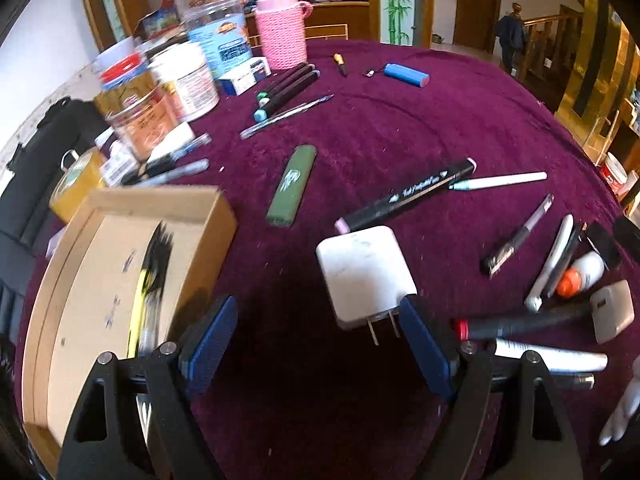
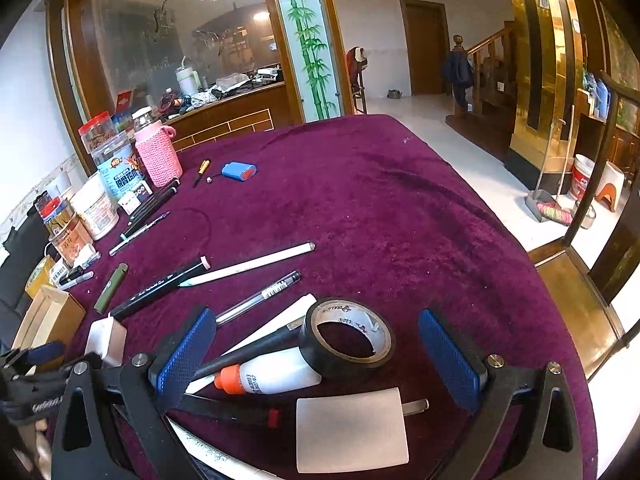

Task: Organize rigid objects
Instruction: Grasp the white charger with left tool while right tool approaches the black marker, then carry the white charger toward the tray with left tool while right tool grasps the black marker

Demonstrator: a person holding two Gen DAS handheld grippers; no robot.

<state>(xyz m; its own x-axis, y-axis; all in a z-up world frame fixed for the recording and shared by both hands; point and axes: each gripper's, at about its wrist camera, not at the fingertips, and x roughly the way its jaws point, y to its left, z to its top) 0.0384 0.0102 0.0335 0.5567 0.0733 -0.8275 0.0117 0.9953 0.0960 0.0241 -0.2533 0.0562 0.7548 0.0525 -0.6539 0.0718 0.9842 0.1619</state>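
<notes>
**Closing in on the charger**

Hovering with blue pads spread wide and nothing between them, the left gripper (image 1: 316,344) faces a white square plastic wall charger (image 1: 366,276) lying on the purple velvet tablecloth (image 1: 400,120), just ahead and slightly right of centre, its metal prongs pointing back toward the right pad. The open-topped shallow cardboard box (image 1: 100,280) waits just to the left. The right gripper (image 2: 320,356), equally open and empty, straddles a black roll of tape (image 2: 348,338).

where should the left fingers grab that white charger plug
Across the two flat side faces of the white charger, mid-body, coming from the prong end, which faces the left gripper. It lies flat on the purple cloth, its prongs pointing at the open fingers.
</notes>
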